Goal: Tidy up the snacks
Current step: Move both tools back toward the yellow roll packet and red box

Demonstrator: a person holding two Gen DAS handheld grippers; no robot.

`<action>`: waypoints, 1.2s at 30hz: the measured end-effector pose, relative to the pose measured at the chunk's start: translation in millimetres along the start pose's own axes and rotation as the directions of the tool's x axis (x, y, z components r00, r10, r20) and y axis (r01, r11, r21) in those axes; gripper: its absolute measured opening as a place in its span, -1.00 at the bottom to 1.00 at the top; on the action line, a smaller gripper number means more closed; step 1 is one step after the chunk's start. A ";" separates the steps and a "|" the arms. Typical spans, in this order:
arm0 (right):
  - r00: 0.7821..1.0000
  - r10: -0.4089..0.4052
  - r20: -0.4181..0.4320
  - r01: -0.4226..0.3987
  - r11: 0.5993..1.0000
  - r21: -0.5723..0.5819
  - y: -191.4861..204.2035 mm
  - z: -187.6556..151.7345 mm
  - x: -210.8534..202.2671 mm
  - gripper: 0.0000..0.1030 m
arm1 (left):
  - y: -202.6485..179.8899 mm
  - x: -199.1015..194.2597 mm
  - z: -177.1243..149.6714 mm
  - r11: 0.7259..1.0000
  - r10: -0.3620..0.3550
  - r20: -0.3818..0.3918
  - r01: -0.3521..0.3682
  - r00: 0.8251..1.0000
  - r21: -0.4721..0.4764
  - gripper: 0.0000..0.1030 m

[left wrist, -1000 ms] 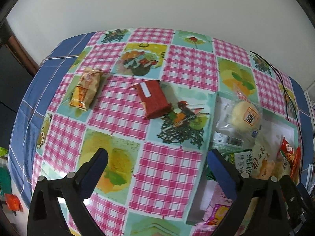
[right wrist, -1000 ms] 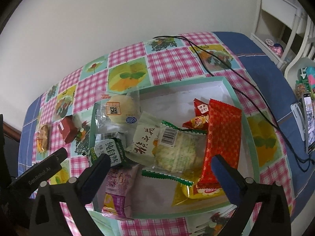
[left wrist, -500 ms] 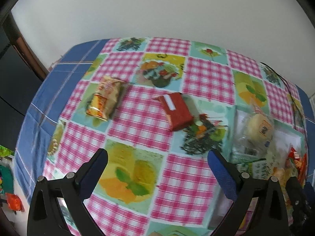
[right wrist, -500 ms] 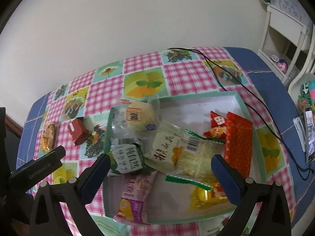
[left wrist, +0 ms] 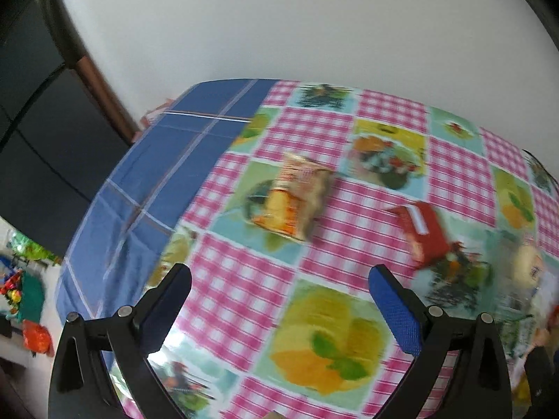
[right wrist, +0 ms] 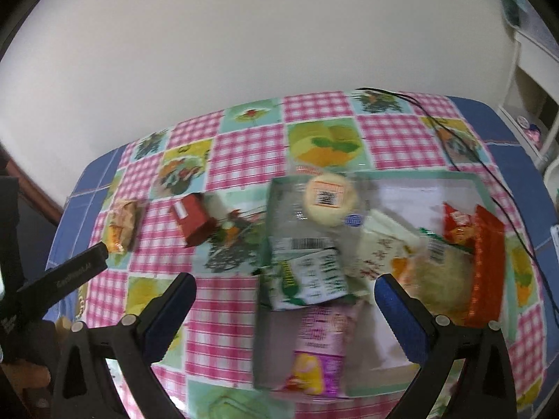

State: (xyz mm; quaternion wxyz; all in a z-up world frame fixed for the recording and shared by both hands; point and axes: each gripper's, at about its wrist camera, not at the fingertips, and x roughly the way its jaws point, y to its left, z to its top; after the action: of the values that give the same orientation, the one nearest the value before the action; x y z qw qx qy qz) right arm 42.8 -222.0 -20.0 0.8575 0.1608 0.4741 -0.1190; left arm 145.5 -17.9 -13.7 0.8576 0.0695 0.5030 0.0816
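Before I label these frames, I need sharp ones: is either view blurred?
Both are. Left wrist view: the orange snack bag and red packet smear; the left gripper stays crisp. Right wrist view: the snacks in the tray smear too.

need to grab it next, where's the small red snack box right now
The red snack box lies on the checked tablecloth outside the tray, to the tray's left in the right wrist view, between it and the orange snack packet.
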 end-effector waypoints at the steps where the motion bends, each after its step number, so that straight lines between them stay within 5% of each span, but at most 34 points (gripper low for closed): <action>1: 1.000 0.007 -0.001 -0.007 1.000 -0.014 7.1 -0.8 1.3 1.00 | 7.2 2.8 1.3 1.000 0.013 0.001 -0.013 1.000 -0.011 0.96; 9: 0.997 0.064 -0.041 -0.067 0.994 -0.080 56.2 -10.5 16.6 1.00 | 49.9 16.6 5.0 0.993 0.042 0.006 -0.041 0.999 -0.112 0.96; 19: 0.994 0.100 -0.036 -0.103 0.991 -0.088 85.1 -17.8 30.8 1.00 | 68.8 28.6 8.9 0.979 -0.023 -0.012 0.020 1.000 -0.204 0.96; 32: 0.996 0.083 -0.033 -0.085 0.993 -0.087 87.2 -7.9 53.1 1.00 | 60.8 41.1 19.2 0.986 -0.065 0.029 0.069 0.997 -0.154 0.96; 36: 0.992 0.121 -0.040 -0.124 0.990 -0.073 88.6 -2.0 62.4 1.00 | 63.0 48.0 26.2 0.973 -0.125 0.033 0.129 0.992 -0.189 0.96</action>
State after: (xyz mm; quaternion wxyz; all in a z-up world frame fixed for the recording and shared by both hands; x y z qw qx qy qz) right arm 105.5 -143.0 -59.7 0.8600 0.1592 0.4827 -0.0451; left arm 187.0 52.8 -29.3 0.8691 -0.0444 0.4871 0.0735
